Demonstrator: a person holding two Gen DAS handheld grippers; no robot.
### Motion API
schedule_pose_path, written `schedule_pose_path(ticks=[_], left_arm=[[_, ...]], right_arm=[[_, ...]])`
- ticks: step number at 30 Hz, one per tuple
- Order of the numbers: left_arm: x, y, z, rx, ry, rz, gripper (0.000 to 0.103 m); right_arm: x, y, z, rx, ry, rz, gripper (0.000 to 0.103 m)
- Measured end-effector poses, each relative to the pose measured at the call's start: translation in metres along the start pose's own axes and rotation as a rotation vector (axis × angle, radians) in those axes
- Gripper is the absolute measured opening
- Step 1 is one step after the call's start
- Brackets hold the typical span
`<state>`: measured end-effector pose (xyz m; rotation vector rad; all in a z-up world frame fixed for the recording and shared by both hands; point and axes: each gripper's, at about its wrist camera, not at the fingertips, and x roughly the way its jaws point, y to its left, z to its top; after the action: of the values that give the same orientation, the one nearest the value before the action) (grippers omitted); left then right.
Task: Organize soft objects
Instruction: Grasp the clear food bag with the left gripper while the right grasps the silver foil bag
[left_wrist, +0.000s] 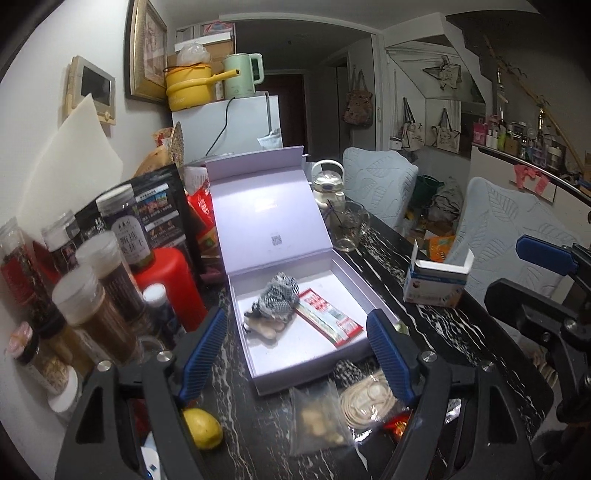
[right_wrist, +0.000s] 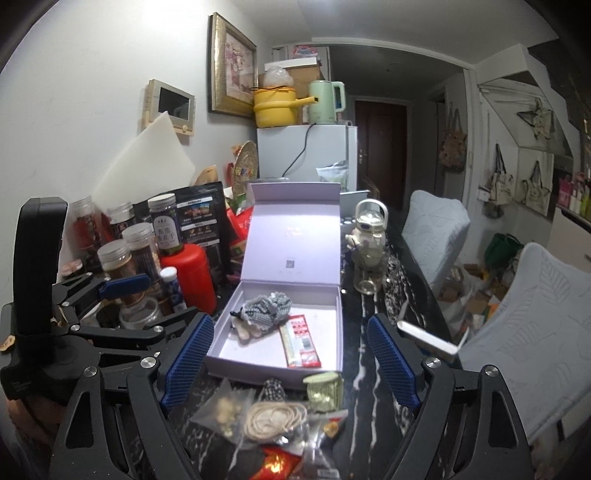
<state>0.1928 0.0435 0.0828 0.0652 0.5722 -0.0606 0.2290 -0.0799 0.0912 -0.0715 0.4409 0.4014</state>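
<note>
Jaws of both grippers stand wide apart, gripping nothing: left gripper (left_wrist: 295, 354) and right gripper (right_wrist: 291, 360) low in frame. At centre, an open lilac box (left_wrist: 258, 369) holds a checked fabric scrunchie (left_wrist: 277, 295) (beside a red packet (left_wrist: 328, 317)); bagged items lie below.

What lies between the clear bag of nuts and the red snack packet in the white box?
In the left wrist view, the near wall of the white box and bare box floor separate the nut bag from the red packet.

dim indoor light | glare on box lid (right_wrist: 293, 229) | fisheye-warped, dark corners
</note>
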Motion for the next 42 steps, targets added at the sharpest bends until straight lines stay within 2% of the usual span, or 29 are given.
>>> schedule_pose_path(ticks=[8, 11, 14, 17, 20, 27, 29, 31, 34, 42], left_arm=[[0.000, 0.004, -0.031, -0.073, 0.036, -0.049, 0.078], [0.006, 0.007, -0.047, -0.105, 0.028, -0.014, 0.078], [0.017, 0.008, -0.060, -0.122, 0.062, -0.017, 0.078], [0.028, 0.009, -0.071, -0.130, 0.100, -0.044, 0.078], [0.041, 0.007, -0.084, -0.122, 0.129, -0.040, 0.078], [0.072, 0.001, -0.105, -0.138, 0.218, -0.116, 0.078], [0.079, -0.003, -0.107, -0.131, 0.237, -0.117, 0.078], [0.088, -0.005, -0.110, -0.124, 0.268, -0.098, 0.078], [0.098, -0.003, -0.113, -0.145, 0.302, -0.110, 0.078], [0.109, 0.005, -0.118, -0.180, 0.330, -0.140, 0.078]], right_arm=[[-0.008, -0.004, -0.036, 0.048, 0.042, -0.029, 0.087], [-0.001, -0.008, -0.055, 0.073, 0.080, -0.012, 0.087], [0.011, -0.011, -0.071, 0.079, 0.124, -0.010, 0.087], [0.019, -0.012, -0.085, 0.053, 0.131, -0.017, 0.087], [0.031, -0.017, -0.101, 0.048, 0.159, -0.032, 0.087], [0.055, -0.037, -0.134, 0.134, 0.249, -0.059, 0.087], [0.061, -0.044, -0.143, 0.152, 0.278, -0.074, 0.087], [0.067, -0.048, -0.149, 0.163, 0.304, -0.078, 0.087], [0.076, -0.054, -0.154, 0.182, 0.337, -0.084, 0.087], [0.108, -0.056, -0.156, 0.180, 0.411, -0.045, 0.087]])
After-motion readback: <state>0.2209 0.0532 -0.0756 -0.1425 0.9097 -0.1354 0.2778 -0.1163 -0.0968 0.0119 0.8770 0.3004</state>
